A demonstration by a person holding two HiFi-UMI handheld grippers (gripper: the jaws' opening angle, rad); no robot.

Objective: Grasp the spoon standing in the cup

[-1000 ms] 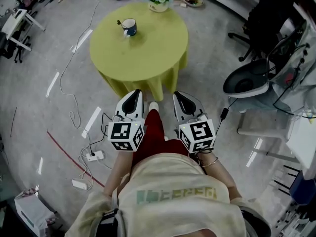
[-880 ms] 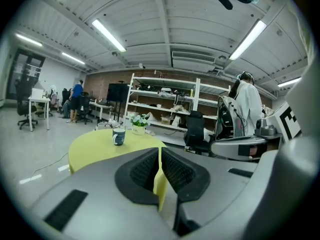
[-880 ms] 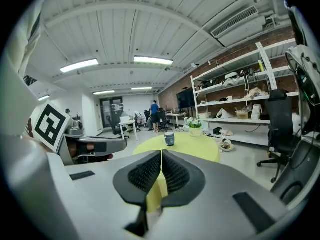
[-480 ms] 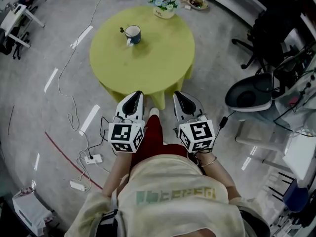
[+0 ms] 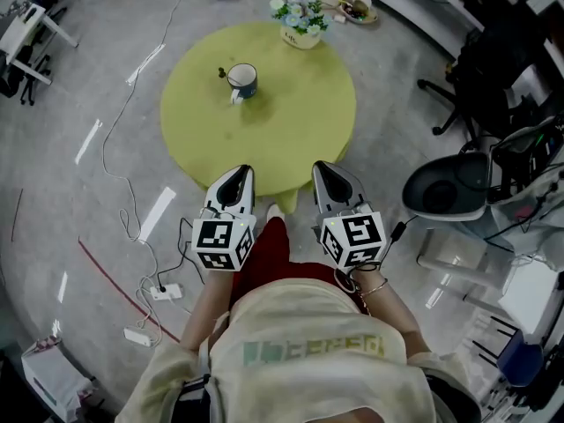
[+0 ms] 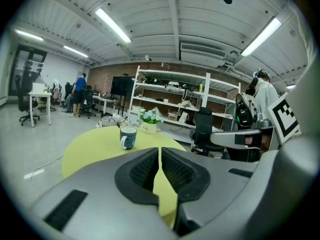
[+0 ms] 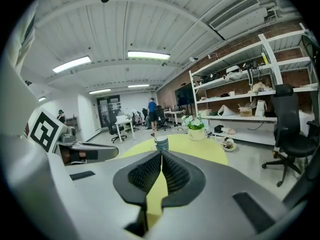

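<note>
- I stood in an open workshop with a grey floor, shelving [image 6: 172, 90] along the far wall and a round yellow-green table [image 5: 295, 135] straight ahead of both my tools.
- My left gripper [image 5: 241, 171] and right gripper [image 5: 322, 166] were held side by side, low and close to my body. Both noses pointed at the near edge of the table, which I judged a carrying pose, not a reaching one.
- Each gripper's jaws were pressed together with nothing between them, only table top showing through the slit.
- The cup [image 5: 243, 79] sat on the table well beyond both tips, ahead and a little toward the left tool's side. It was far out of reach.
- The spoon [image 5: 221, 72] stood in the cup, its handle leaning out over the rim on the side away from my right tool.
- A flower pot [image 5: 301, 25] stood farther back, beyond the cup and apart from it, so it should not crowd the approach.
- By my judgement the grasp had not begun: I would need to close in, part one gripper's jaws and line them up on the thin handle without tipping the cup.
</note>
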